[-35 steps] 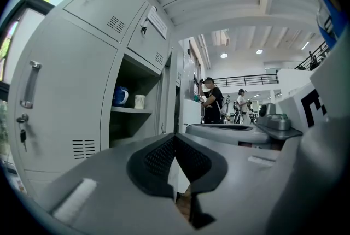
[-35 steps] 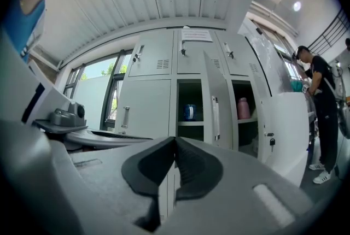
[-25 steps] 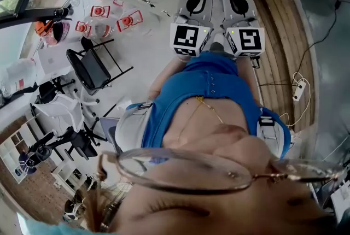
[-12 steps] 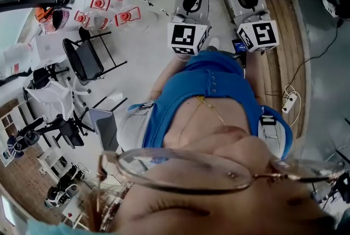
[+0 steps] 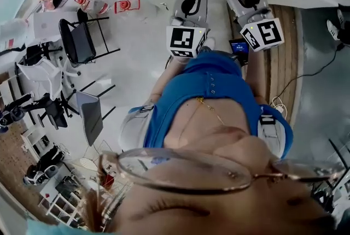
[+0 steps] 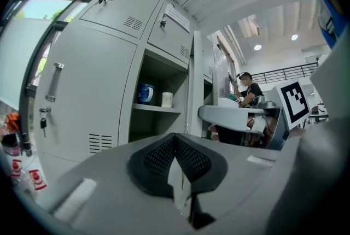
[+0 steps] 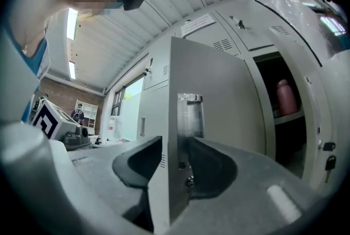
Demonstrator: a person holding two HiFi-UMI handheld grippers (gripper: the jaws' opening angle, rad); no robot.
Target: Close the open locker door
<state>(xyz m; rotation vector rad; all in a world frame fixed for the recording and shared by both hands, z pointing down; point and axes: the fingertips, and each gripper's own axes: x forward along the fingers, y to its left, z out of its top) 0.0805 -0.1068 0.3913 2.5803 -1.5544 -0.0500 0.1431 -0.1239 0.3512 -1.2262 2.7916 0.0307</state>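
Grey sheet metal, that locker door (image 7: 224,113), and where did it stand? asked the first.

Out from the lockers (image 6: 82,92), said the second, its free edge turned straight at the right hand-held gripper (image 7: 175,147). That edge sat between the two jaws with a dark pad (image 7: 139,163) against each face, so the gripper was clamped on the door beside the metal latch plate (image 7: 190,116).

And past the edge?

To the door's right its compartment (image 7: 273,135) gaped, a pink bottle (image 7: 284,97) upright inside, set back from the front lip. A key (image 7: 330,162) hung just right of the opening.

What of the left hand-held gripper (image 6: 175,144)?

Its jaws were pressed together with nothing between them. It was apart from the lockers and pointed at a second compartment (image 6: 158,72), also open, where a blue mug (image 6: 145,93) and a white cup (image 6: 167,99) stood near each other.

Any room round about?

Seen from the head view, pale floor (image 5: 142,48) spread on the left of the person (image 5: 213,97), and a black chair (image 5: 79,40) stood well apart from both grippers; a strip of wooden floor (image 5: 281,53) ran on the right
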